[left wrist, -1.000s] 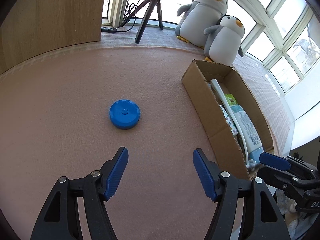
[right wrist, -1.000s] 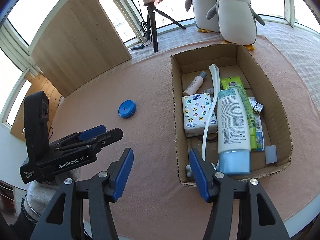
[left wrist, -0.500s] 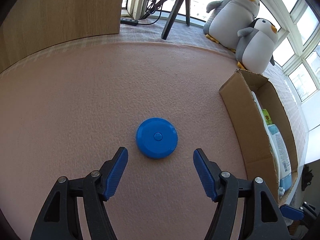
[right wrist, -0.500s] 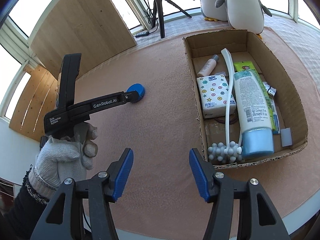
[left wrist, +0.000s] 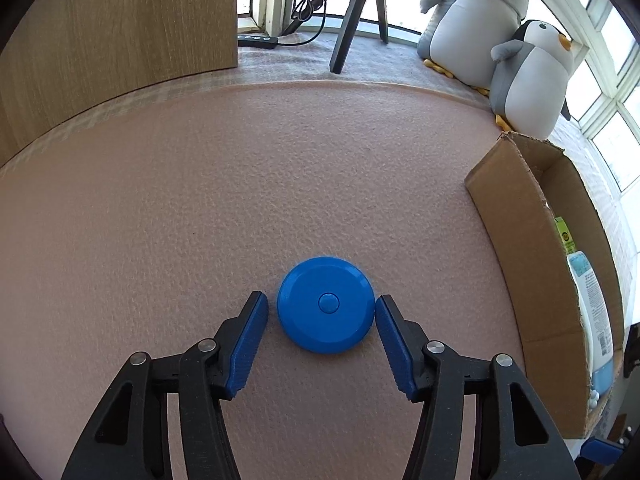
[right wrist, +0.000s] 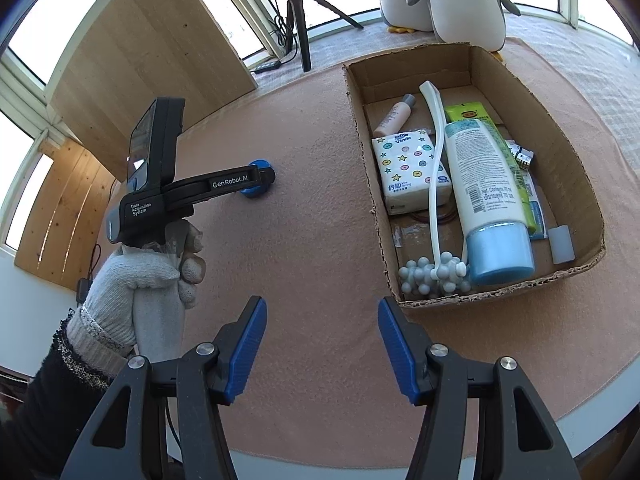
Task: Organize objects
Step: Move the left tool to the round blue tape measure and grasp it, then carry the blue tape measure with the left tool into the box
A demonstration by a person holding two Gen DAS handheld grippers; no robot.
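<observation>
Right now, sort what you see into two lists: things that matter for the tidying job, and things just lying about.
In play:
- blue round disc, flat on the mat, between the open left gripper fingers
- cardboard box, already holding a lotion tube, tissue pack and massage stick
- right gripper, open, holding nothing

Lying about:
- two penguin plushies
- tripod
- wooden board

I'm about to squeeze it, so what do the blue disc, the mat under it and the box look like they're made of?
Blue disc: probably hard plastic, smooth with a slight sheen and a moulded centre button.
Mat: looks like pink felt or foam, matte with a pebbled texture.
Box: corrugated cardboard, brown and matte; the torn rim shows fluting.
</observation>
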